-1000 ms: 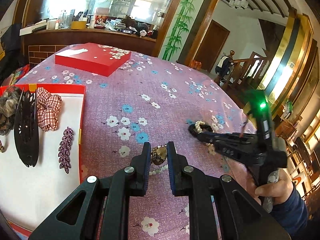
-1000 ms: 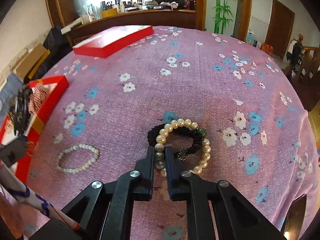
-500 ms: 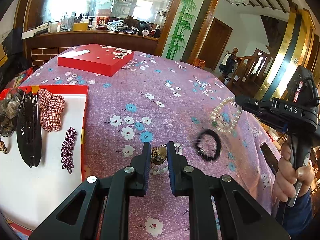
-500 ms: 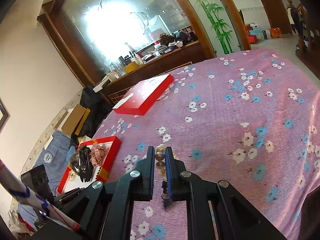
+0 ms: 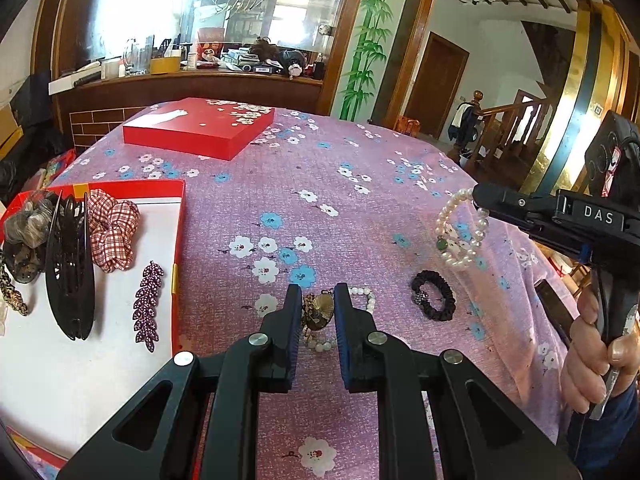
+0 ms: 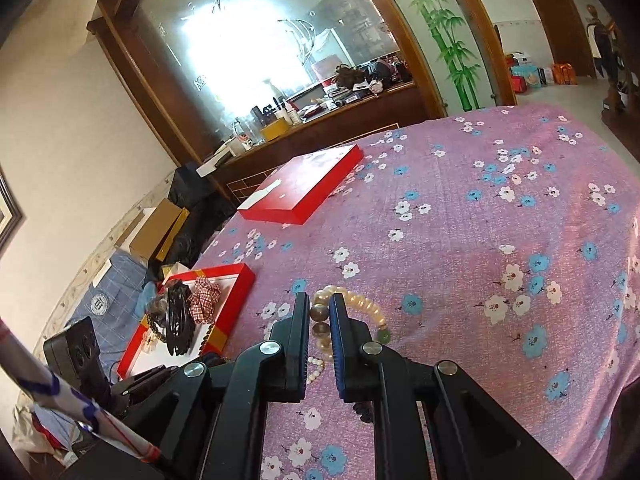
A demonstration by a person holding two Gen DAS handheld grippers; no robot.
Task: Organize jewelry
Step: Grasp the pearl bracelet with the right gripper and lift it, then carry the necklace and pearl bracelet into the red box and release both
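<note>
Two grippers are in play over the pink floral tablecloth (image 5: pixel 360 160). The right gripper (image 6: pixel 319 320) is clamped on a pearl bracelet (image 5: pixel 460 232) with one green bead, held up off the cloth; seen from the left wrist camera, the loop hangs down from the fingertips with its long axis roughly vertical and the green bead at its lower left. Below it a black hair tie (image 5: pixel 434 295) lies flat on the cloth. The left gripper (image 5: pixel 316 312) has its jaws parted, one on each side of a gold-coloured fan-shaped piece (image 5: pixel 320 310) attached to a white bead bracelet (image 5: pixel 362 296) that rests on the cloth; whether the pads touch it I cannot tell. To the left sits a red-rimmed tray (image 5: pixel 176 240) with a white floor, holding a purple leaf-shaped clip (image 5: pixel 148 306) lying lengthwise toward the camera, a black hair claw (image 5: pixel 70 272) beside it and a red checked scrunchie (image 5: pixel 114 232). A closed red box (image 5: pixel 200 128) lies farther back.
</note>
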